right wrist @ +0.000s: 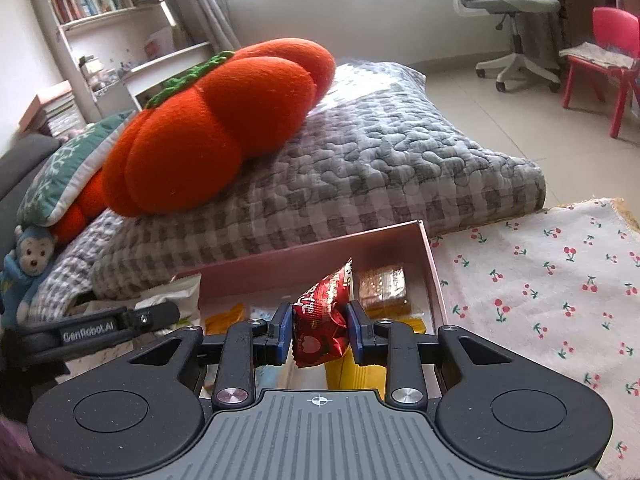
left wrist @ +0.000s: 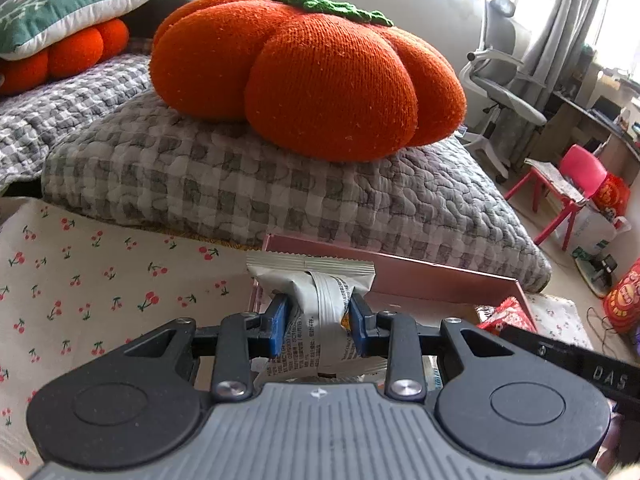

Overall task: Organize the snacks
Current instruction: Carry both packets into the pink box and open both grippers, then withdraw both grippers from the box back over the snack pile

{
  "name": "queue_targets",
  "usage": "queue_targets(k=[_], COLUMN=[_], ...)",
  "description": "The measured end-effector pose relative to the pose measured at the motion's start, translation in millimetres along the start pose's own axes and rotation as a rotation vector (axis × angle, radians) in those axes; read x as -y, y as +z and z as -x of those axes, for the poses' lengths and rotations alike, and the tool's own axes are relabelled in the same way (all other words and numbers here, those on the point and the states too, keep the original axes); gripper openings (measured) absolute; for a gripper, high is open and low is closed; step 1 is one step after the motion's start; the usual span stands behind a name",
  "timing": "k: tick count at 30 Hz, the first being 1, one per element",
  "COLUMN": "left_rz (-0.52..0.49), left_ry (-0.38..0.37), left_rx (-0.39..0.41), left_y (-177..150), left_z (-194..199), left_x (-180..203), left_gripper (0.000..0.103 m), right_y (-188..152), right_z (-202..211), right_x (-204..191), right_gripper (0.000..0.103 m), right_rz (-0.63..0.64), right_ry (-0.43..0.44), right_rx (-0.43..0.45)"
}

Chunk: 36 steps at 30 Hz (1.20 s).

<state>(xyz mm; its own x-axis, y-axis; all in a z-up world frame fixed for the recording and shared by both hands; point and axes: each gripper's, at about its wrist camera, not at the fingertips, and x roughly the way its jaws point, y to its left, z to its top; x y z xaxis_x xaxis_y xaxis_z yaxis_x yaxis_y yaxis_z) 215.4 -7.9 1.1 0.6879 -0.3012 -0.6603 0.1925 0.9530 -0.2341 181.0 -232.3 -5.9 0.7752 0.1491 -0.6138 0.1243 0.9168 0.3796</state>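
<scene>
left wrist view shows the left gripper [left wrist: 318, 316] with its blue fingers [left wrist: 277, 320] squeezed tight on a grey-white snack packet [left wrist: 320, 300]. the packet is held just over the near edge of the pink box [left wrist: 420, 276], which sits on the cherry cloth [left wrist: 100, 280]. behind the box is a grey checked quilt [left wrist: 240, 184] with an orange pumpkin pillow [left wrist: 312, 76] on top.

right wrist view shows the right gripper [right wrist: 318, 328] squeezed tight on a shiny red snack bag [right wrist: 324, 320], held above the inside of the box. a brown snack bar [right wrist: 382, 286] and yellow packets [right wrist: 228, 316] lie in the box.
</scene>
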Motion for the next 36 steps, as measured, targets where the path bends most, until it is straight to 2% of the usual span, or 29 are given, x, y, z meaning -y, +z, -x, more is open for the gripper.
queue_targets(k=[7, 12, 15, 17, 19, 24, 29, 36], left_rz=[-0.027, -0.035, -0.037, -0.040, -0.049, -0.071, -0.061, -0.069], left_ry=[0.011, -0.008, -0.024, -0.041, -0.041, -0.042, -0.058, -0.091], left_rx=[0.013, 0.008, 0.007, 0.003, 0.008, 0.006, 0.009, 0.011], left_y=[-2, 1, 2, 2, 2, 2, 1, -10], left_z=[-7, -10, -8, -6, -4, 6, 23, 47], left_x=[0, -2, -2, -3, -1, 2, 2, 9], left_gripper=[0.030, 0.031, 0.039, 0.055, 0.064, 0.076, 0.089, 0.096], right_y=[3, 2, 1, 2, 2, 4, 8, 4], right_z=[-10, -11, -10, -8, -6, 5, 20, 49], right_x=[5, 9, 10, 10, 9, 4, -1, -2], right_gripper=[0.028, 0.029, 0.032, 0.039, 0.046, 0.075, 0.080, 0.090], right_rz=[-0.013, -0.019, -0.025, -0.029, -0.028, -0.013, -0.011, -0.018], right_ry=[-0.021, -0.030, -0.027, -0.021, -0.022, -0.025, -0.022, -0.018], right_rx=[0.003, 0.000, 0.003, 0.002, -0.001, 0.001, 0.010, 0.027])
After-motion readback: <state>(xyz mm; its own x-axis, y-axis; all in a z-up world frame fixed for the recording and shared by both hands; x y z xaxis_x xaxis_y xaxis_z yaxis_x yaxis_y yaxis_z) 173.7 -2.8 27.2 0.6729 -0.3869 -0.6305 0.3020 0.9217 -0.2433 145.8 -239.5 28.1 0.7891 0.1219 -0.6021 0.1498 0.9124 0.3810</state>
